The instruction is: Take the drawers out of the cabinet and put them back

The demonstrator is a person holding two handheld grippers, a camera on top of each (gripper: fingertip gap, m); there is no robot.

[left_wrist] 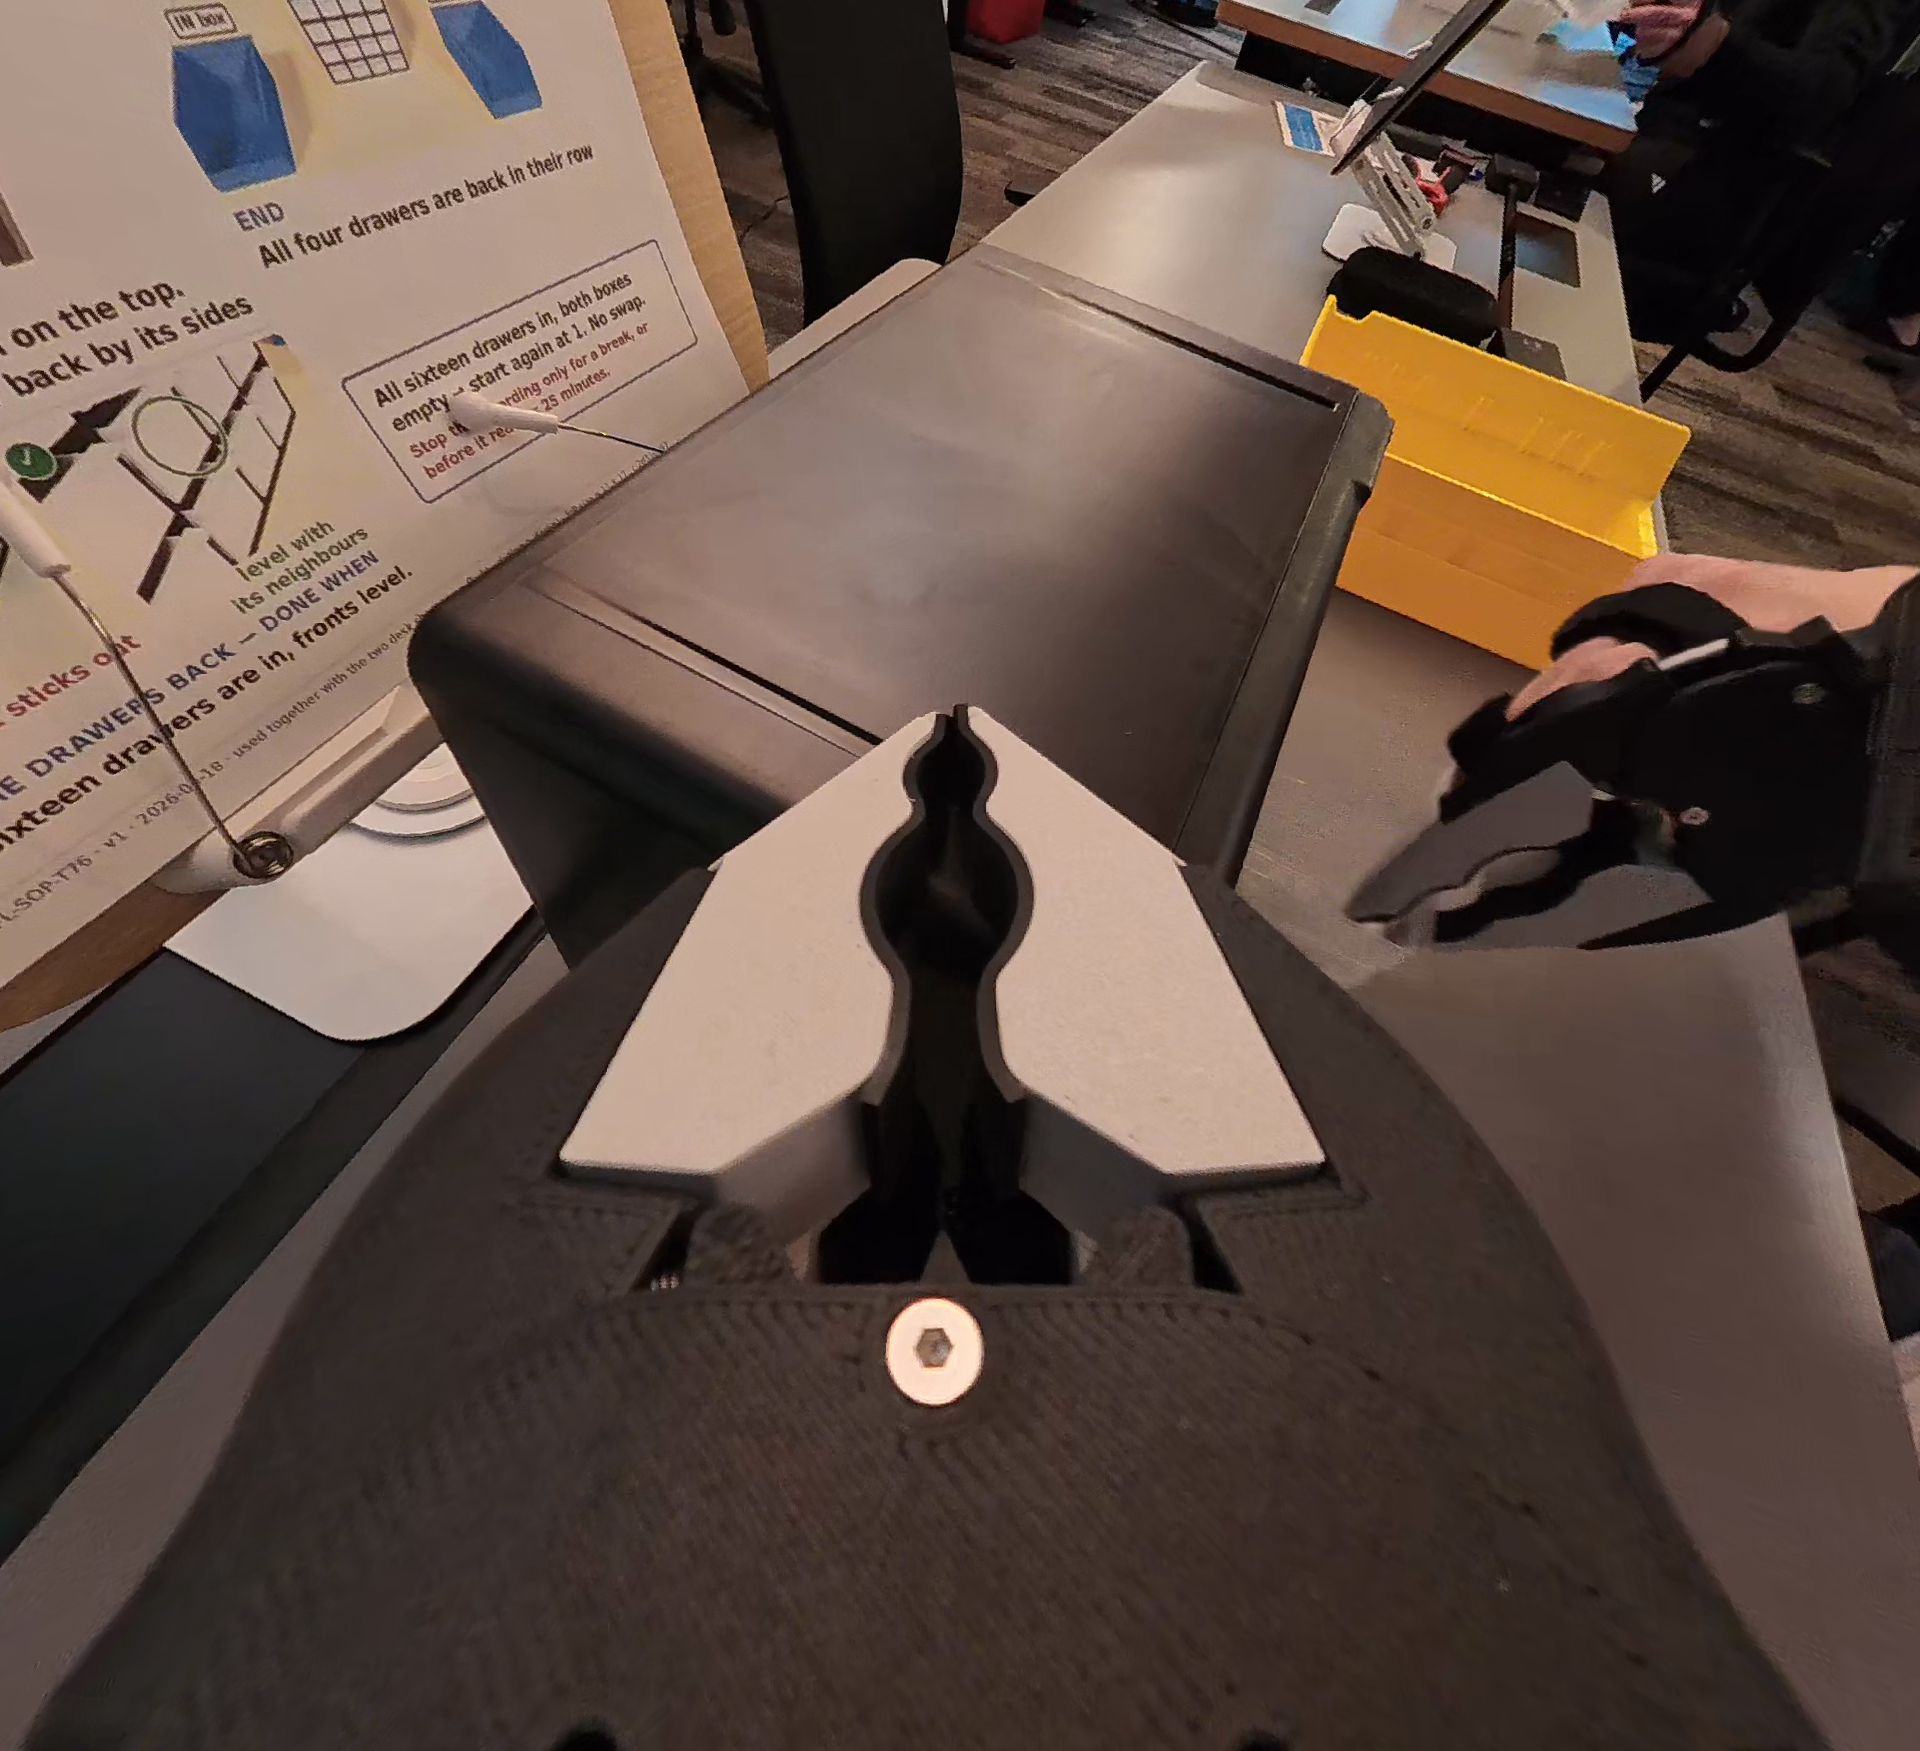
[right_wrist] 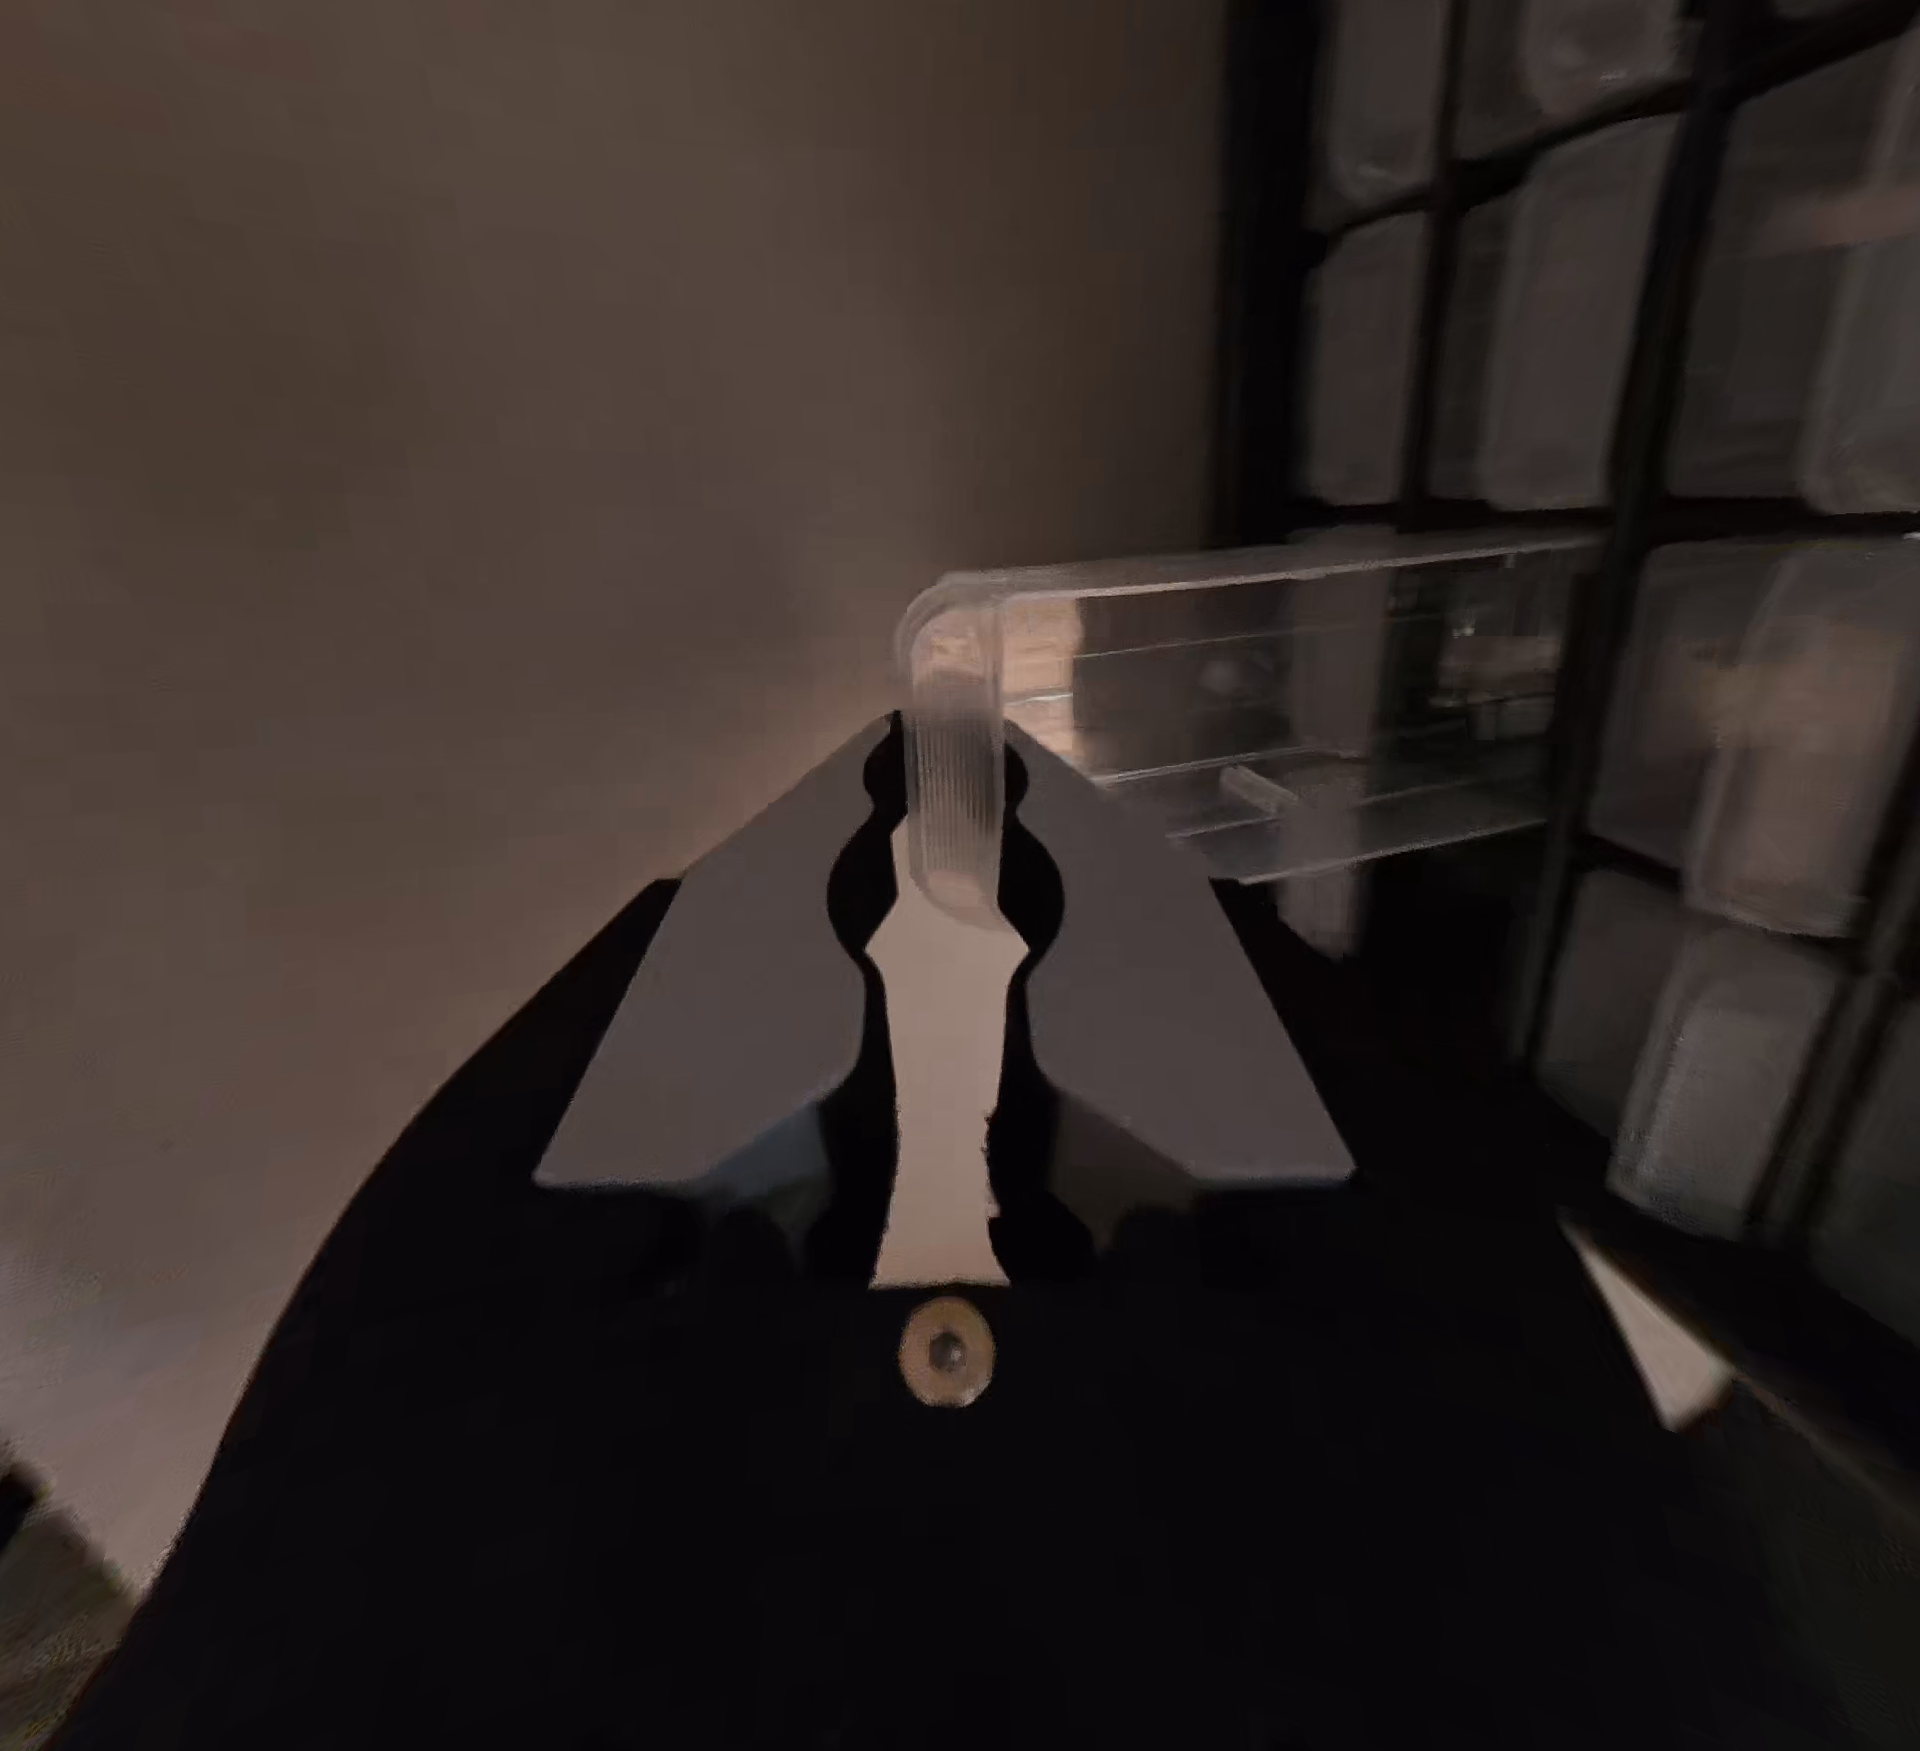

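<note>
The black drawer cabinet stands on the grey desk; the left wrist view looks down on its top. My left gripper is shut and empty, its tips at the cabinet's near top edge. In the right wrist view the cabinet's front grid holds several clear drawers. One clear drawer sticks far out of its slot toward the left. My right gripper is shut on the ribbed handle tab of that drawer. The right gripper also shows in the left wrist view, held by a gloved hand at the cabinet's right side.
A yellow bin sits on the desk behind the cabinet to the right. An instruction sheet on a white stand is at the left. A tablet on a stand and another desk lie farther back. A person sits at the far right. Spacing between my two grippers at the tips: around 25 cm.
</note>
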